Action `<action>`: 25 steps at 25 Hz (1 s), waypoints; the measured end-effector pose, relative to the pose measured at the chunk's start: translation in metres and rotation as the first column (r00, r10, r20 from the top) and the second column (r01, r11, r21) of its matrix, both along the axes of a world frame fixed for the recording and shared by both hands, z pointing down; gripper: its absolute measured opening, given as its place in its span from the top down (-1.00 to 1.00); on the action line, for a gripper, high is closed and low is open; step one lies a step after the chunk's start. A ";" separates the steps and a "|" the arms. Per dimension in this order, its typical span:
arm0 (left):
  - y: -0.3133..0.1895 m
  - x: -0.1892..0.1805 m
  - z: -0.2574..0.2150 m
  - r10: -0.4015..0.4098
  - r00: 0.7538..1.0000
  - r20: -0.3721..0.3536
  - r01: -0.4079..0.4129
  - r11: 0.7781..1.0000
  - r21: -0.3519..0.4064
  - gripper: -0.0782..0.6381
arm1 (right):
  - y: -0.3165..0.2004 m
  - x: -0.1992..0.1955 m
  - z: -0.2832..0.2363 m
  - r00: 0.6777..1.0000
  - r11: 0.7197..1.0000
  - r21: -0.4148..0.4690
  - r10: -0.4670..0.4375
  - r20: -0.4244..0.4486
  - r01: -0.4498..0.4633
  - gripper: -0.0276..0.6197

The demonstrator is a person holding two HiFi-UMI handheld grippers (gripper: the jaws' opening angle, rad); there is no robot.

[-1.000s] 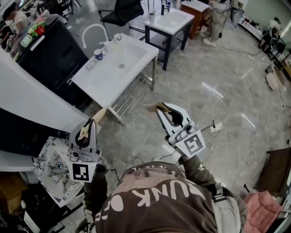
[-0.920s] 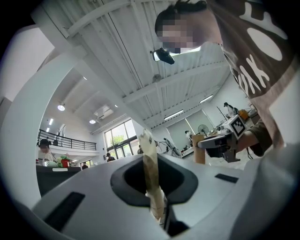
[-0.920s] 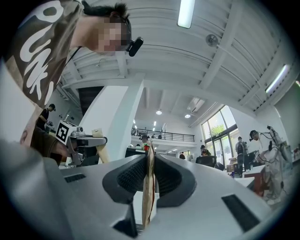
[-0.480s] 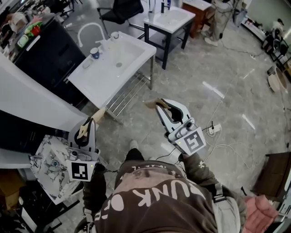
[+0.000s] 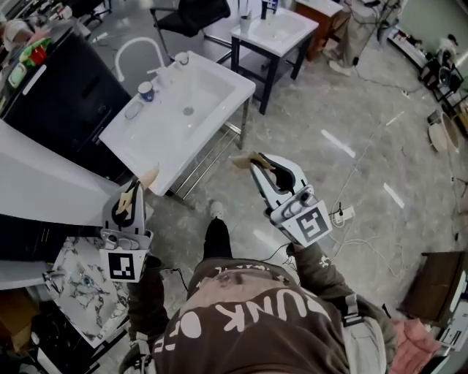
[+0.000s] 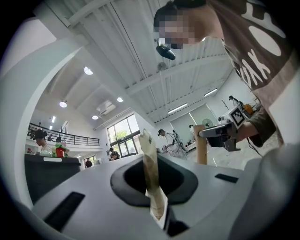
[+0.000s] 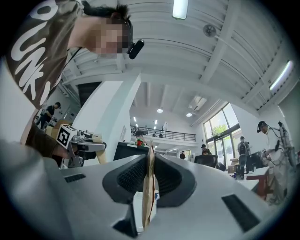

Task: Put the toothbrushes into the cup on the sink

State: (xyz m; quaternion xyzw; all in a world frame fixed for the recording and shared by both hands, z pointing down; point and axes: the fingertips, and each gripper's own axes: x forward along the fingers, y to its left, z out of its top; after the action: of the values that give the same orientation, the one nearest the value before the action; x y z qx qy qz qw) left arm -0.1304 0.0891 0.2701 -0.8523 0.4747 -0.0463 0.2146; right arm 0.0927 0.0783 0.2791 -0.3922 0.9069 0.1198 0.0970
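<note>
In the head view a white sink [image 5: 208, 91] stands ahead on the left, with a small blue cup [image 5: 146, 90] on its back rim. My left gripper [image 5: 133, 191] hovers just off the sink's near corner, shut on a beige toothbrush [image 5: 149, 177] that pokes out past its tips. My right gripper [image 5: 258, 168] hangs over the floor right of the sink, shut on a second beige toothbrush [image 5: 244, 161]. In the left gripper view the toothbrush [image 6: 151, 171] stands clamped between the jaws. In the right gripper view the other toothbrush [image 7: 149, 185] is pinched edge-on.
A metal rack [image 5: 208, 150] sits under the sink. A second sink stand [image 5: 274, 33] and a black chair [image 5: 191, 14] are behind it. A black counter [image 5: 66, 91] flanks the left. A marbled board [image 5: 84, 281] lies low left. A power strip with cables [image 5: 342, 213] trails on the floor.
The sink has come nearer and lower in the head view. My left gripper has shifted left toward its near corner. Both grippers keep their toothbrushes. A foot now shows below.
</note>
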 end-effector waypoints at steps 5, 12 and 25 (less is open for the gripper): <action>-0.103 -0.037 0.016 -0.038 0.999 0.000 0.038 0.999 -0.025 0.74 | -0.077 -0.015 0.004 1.000 1.000 -0.025 -0.002 -0.016 0.002 0.72; -0.251 -0.091 0.024 -0.096 0.995 -0.031 0.095 0.995 -0.021 0.74 | -0.190 -0.047 0.009 0.999 0.998 -0.056 -0.016 -0.038 0.014 0.72; -0.453 -0.131 0.112 -0.087 0.996 0.037 0.091 0.989 -0.117 0.75 | -0.326 -0.093 0.027 1.000 0.995 -0.097 -0.015 -0.027 0.013 0.72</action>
State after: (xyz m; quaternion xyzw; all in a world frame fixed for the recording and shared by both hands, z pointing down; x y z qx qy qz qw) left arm -0.2617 -0.3640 0.3820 -0.8408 0.5051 -0.0974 0.1686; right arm -0.0002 -0.2475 0.3057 -0.3883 0.9156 0.0803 0.0663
